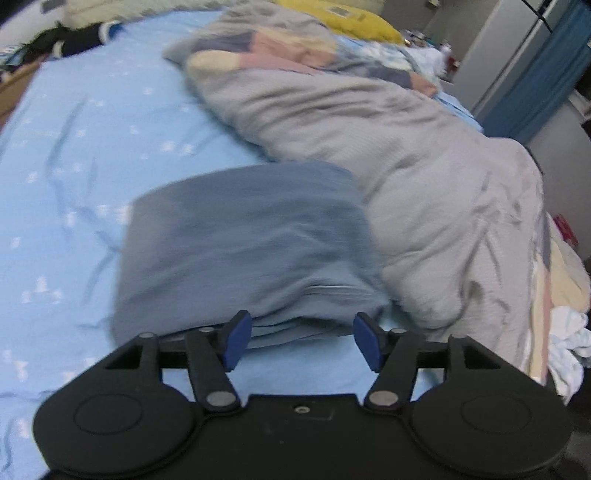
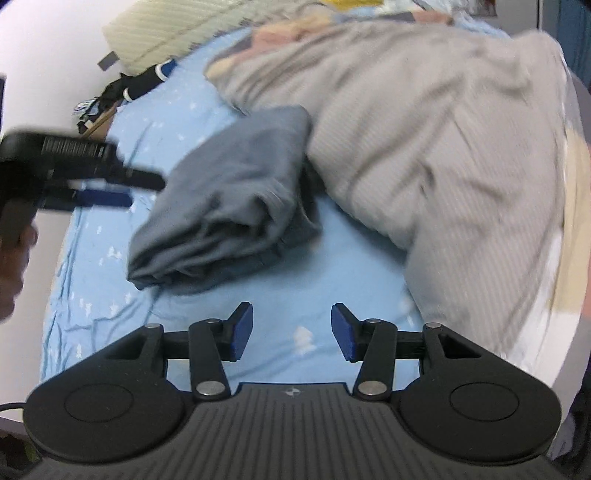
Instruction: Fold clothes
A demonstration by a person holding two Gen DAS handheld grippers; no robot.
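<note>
A folded grey-blue garment lies on the light blue bed sheet, its right side against a grey quilt. My left gripper hangs open just above the garment's near edge, with only cloth and sheet showing between its blue pads. The same garment shows in the right wrist view as a stack of folded layers. My right gripper stands open over bare sheet in front of it, nothing between its fingers. The left gripper shows from the side at the left, held by a hand, beside the garment.
A rumpled grey quilt fills the right half of the bed. A yellow pillow lies at the far end. Dark clothes sit near a cream pillow at the far left. White cloth hangs at the bed's right edge.
</note>
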